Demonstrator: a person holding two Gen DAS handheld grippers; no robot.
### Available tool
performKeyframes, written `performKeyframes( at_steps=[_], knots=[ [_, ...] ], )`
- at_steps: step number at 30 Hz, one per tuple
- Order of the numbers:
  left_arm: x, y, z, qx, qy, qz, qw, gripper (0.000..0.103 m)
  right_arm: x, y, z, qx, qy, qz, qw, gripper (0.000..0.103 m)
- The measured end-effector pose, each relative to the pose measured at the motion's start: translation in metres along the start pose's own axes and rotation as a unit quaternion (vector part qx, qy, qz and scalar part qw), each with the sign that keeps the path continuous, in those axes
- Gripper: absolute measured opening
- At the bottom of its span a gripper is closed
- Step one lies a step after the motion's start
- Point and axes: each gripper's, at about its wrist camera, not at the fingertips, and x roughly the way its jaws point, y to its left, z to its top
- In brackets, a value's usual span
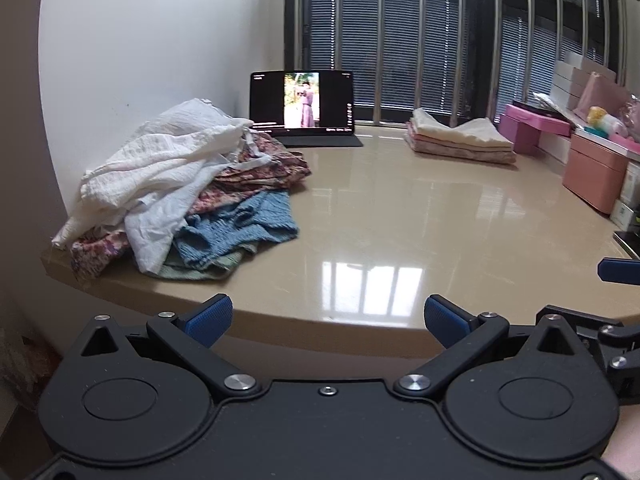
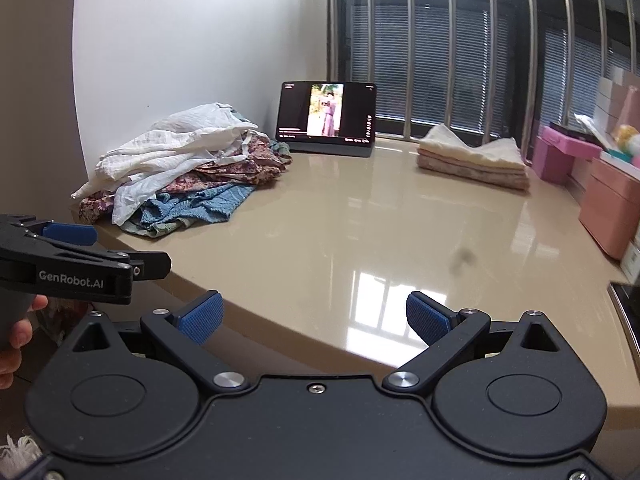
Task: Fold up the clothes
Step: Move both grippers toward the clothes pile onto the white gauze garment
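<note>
1. In the left wrist view, the left gripper (image 1: pixel 328 320) fills the bottom of the frame, its blue-padded fingers spread wide apart with nothing between them, poised over the near edge of the beige table (image 1: pixel 400 220).
2. Only a blue fingertip and some black linkage of the right gripper (image 1: pixel 618 270) show at the right edge of this view, too little to tell its state here.
3. The pile of unfolded clothes (image 1: pixel 180 192) sits at centre left, against the white wall (image 1: pixel 140 40): a crumpled white garment (image 1: pixel 160 168) on top, floral fabric (image 1: pixel 256 172) beneath, and a blue knitted piece (image 1: pixel 240 228) at the front, with pale green cloth showing under it.
4. A stack of folded clothes (image 1: pixel 460 136) lies at upper right, near the barred window, cream on top of pinkish layers.
5. In the right wrist view, the right gripper (image 2: pixel 314 318) occupies the bottom, its fingers likewise set wide apart and holding nothing.
6. This view alone shows the left gripper (image 2: pixel 80 252) from the side at middle left, with "GenRobot.AI" lettered on it and the person's fingers (image 2: pixel 16 336) below.
7. The pile of unfolded clothes (image 2: pixel 180 172) appears at left of centre, the stack of folded clothes (image 2: pixel 472 160) at upper right.
8. A tablet (image 2: pixel 326 118) stands between them at the back, its screen lit, and pink boxes (image 2: pixel 612 204) line the right edge.
</note>
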Motion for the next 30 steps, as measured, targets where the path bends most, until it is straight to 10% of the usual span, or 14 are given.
performKeyframes(
  at_steps=[30],
  knots=[
    [0.055,0.128,0.029,-0.061,-0.006,0.093,0.9938,0.103,0.109,0.108,0.058,-0.105,0.002,0.073,0.992,0.099]
  ],
)
